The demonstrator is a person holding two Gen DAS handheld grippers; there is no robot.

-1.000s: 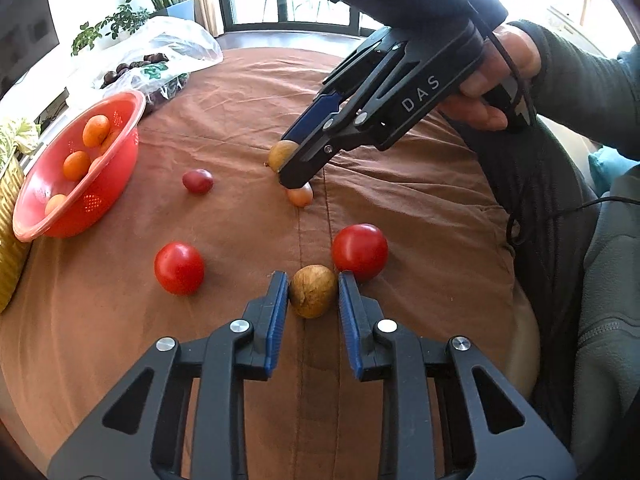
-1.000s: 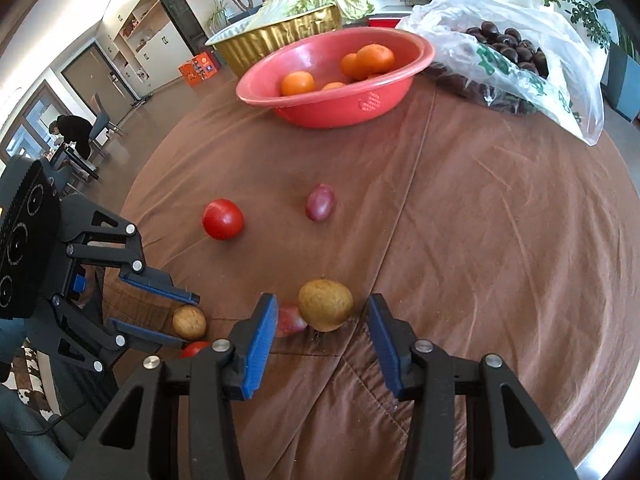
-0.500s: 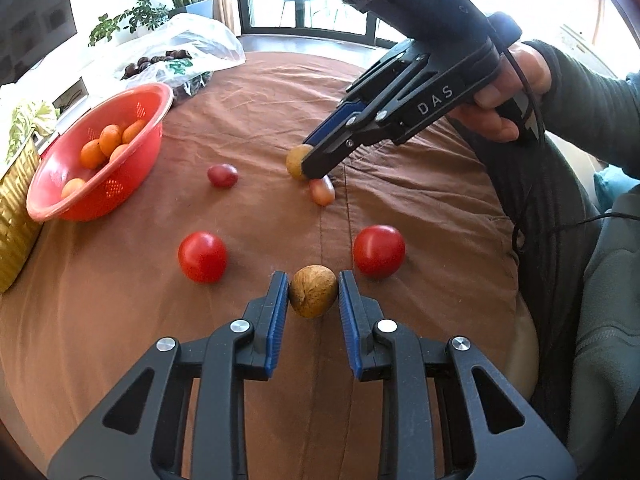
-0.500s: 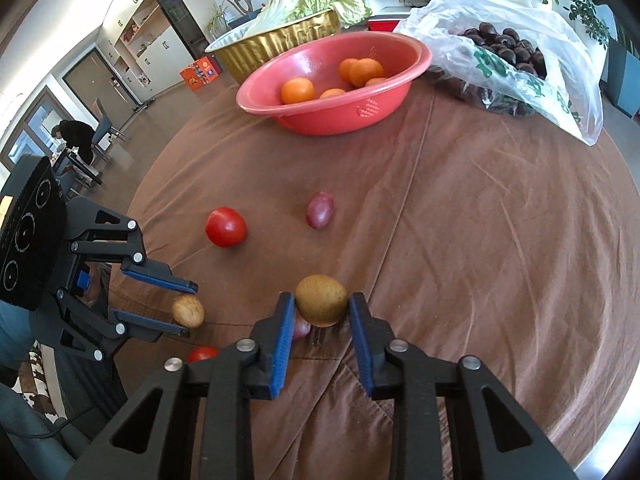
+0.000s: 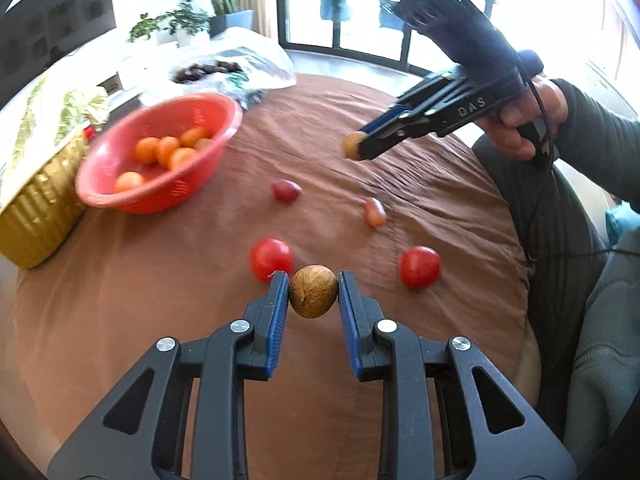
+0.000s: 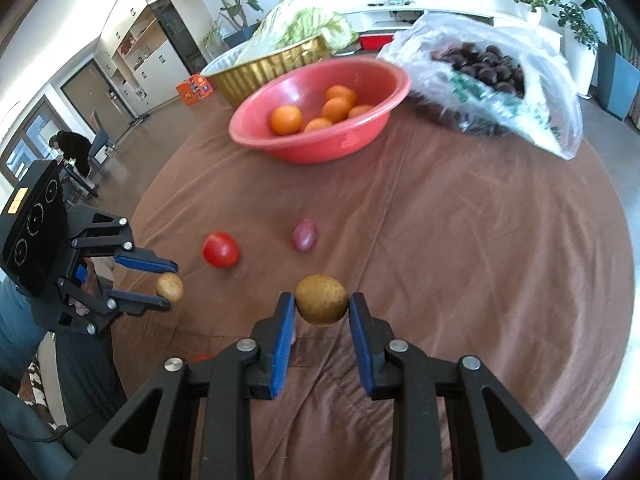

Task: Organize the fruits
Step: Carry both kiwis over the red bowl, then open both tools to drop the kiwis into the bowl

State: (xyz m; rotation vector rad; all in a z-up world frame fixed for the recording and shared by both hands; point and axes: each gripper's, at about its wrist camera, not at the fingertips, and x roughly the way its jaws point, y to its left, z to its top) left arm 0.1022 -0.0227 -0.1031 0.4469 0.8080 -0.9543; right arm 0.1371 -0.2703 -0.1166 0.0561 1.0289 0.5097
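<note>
My left gripper is shut on a small brown round fruit and holds it above the brown tablecloth; it also shows in the right wrist view. My right gripper is shut on a larger brown fruit, lifted off the cloth; it shows in the left wrist view. A red basket with several oranges stands at the far side. Two red tomatoes and two small purplish-red fruits lie on the cloth.
A gold tray with a cabbage stands behind the basket. A plastic bag of dark chestnuts lies at the far right. The round table's cloth edge is close on the right. The person's body is beside the table.
Both grippers have lifted their brown fruits off the cloth and moved toward the red basket. The right gripper closed on its fruit during the last second.
</note>
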